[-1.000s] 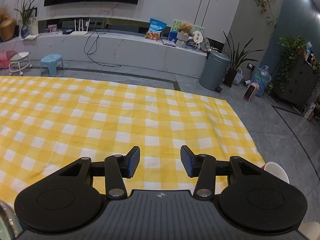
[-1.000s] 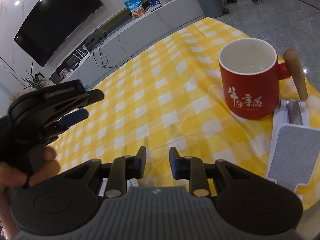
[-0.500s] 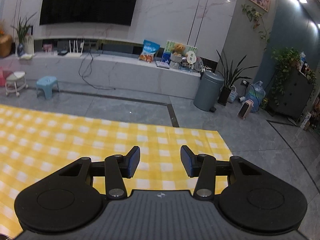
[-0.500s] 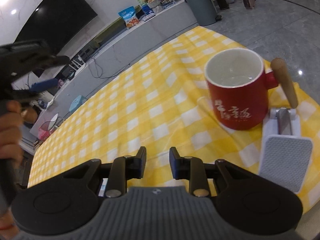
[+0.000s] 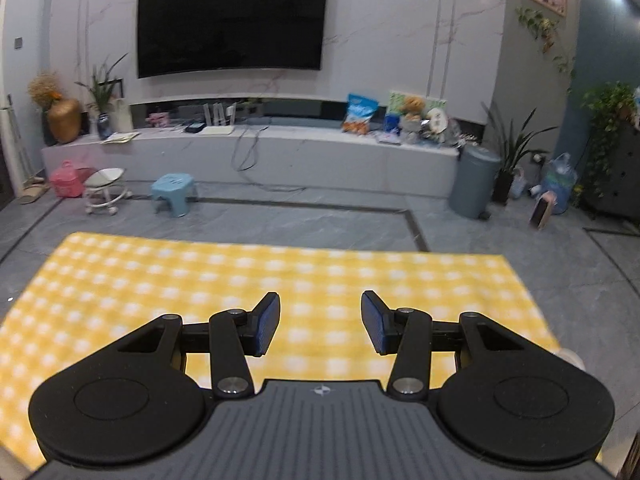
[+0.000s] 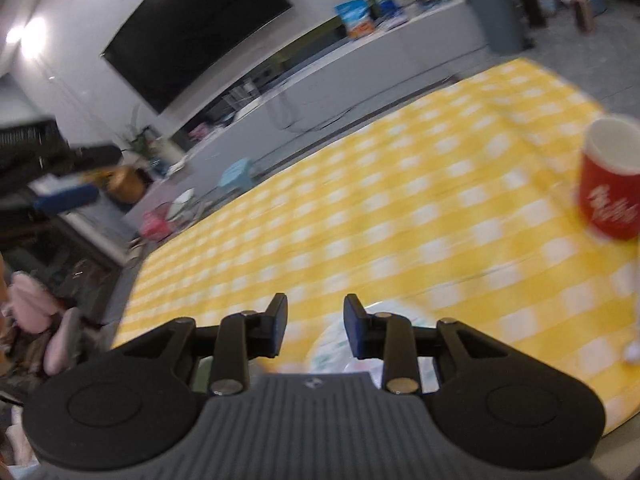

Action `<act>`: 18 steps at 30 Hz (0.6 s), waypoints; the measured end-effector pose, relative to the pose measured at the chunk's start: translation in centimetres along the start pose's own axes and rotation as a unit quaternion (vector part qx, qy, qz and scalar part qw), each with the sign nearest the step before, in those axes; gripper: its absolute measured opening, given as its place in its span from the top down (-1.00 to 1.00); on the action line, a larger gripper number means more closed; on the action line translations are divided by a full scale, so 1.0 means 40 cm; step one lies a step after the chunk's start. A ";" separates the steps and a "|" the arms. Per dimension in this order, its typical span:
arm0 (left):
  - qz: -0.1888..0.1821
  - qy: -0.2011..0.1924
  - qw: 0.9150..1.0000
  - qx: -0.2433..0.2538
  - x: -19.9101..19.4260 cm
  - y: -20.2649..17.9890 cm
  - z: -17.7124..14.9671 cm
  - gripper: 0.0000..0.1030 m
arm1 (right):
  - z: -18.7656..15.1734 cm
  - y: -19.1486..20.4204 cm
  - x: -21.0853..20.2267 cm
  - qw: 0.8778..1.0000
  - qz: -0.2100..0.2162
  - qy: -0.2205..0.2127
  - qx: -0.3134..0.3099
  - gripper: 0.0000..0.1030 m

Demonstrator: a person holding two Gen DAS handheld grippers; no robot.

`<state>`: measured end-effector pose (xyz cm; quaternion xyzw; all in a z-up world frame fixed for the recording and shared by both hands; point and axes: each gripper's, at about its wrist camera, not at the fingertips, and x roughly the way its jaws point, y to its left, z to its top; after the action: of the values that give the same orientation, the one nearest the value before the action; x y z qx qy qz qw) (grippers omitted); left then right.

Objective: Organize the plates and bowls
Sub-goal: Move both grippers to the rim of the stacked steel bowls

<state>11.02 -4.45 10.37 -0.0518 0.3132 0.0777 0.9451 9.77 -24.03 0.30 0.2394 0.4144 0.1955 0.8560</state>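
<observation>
The left gripper (image 5: 320,322) is open and holds nothing, above the yellow checked surface (image 5: 160,280). The right gripper (image 6: 315,330) has just been opening, with nothing held. A blurry white plate (image 6: 340,350) lies just under it. A red cup (image 6: 612,180) stands far to its right.

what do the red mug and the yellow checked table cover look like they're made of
Red mug: probably glazed ceramic, judging by its thick white rim, smooth red outer wall and white lettering, though the picture is blurred.
Yellow checked table cover: seems to be a thin woven cloth or a coated sheet. It is matt with no glare and lies flat. The blur hides any weave, so I cannot tell which.
</observation>
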 end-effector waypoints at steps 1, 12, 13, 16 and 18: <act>0.005 0.005 1.000 0.000 -0.010 0.022 -0.009 -0.09 | -0.010 0.022 0.005 1.000 0.023 0.013 0.008 0.38; -0.023 0.111 0.994 0.004 0.028 0.219 -0.143 -0.20 | -0.085 0.169 0.075 0.997 0.003 0.074 -0.031 -0.04; -0.027 0.119 0.993 0.001 0.031 0.237 -0.162 -0.21 | -0.096 0.171 0.082 0.996 -0.003 0.078 -0.037 -0.04; -0.022 0.139 0.990 -0.009 0.061 0.270 -0.204 -0.21 | -0.114 0.182 0.108 0.994 -0.017 0.091 -0.050 -0.05; -0.031 0.154 0.988 -0.014 0.089 0.287 -0.227 -0.21 | -0.126 0.193 0.138 0.991 -0.053 0.092 -0.078 -0.07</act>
<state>6.49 5.91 0.40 -0.0863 0.4518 0.0441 0.8868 7.86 -13.59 -1.40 0.1304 0.4872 0.2030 0.8393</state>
